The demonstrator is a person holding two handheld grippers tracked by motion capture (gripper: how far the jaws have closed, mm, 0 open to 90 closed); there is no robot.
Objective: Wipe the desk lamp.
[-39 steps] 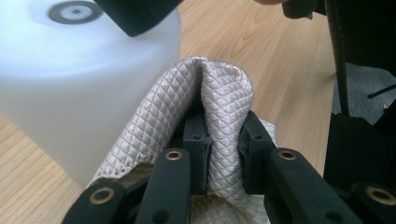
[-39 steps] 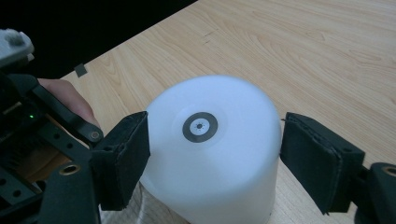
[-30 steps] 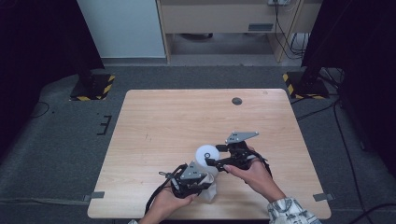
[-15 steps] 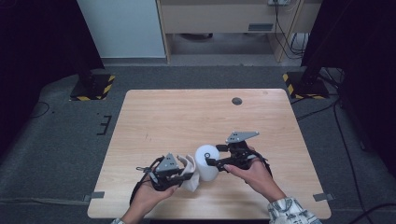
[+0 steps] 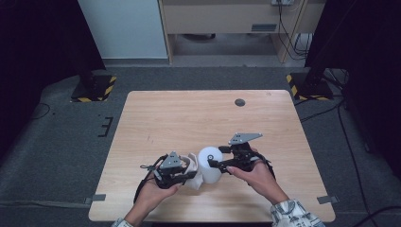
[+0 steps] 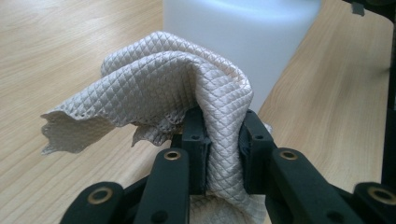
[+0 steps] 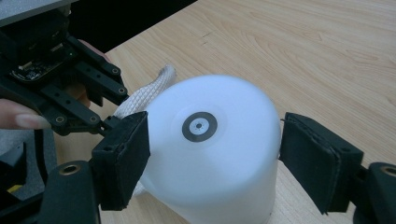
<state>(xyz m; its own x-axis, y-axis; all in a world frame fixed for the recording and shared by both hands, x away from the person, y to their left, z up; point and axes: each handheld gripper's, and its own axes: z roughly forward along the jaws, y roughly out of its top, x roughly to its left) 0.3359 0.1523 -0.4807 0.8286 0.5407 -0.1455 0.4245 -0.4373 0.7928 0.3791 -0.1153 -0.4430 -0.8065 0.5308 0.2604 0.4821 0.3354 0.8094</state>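
Cloth (image 6: 187, 93), quilted and pale, pinched between the closed jaws of the left tool (image 5: 182, 174), bunched up just beside the white container (image 5: 209, 163). Container upside down on the wooden surface (image 5: 189, 118), near the front edge, its base with a dark ring facing up. Right tool (image 7: 212, 154) set around the container, jaws apart on either side, left pad against the wall, right pad just off it. Cloth pressed against the container's side in the left gripper view. Small dark disc (image 5: 240, 102) far back on the surface, well apart.
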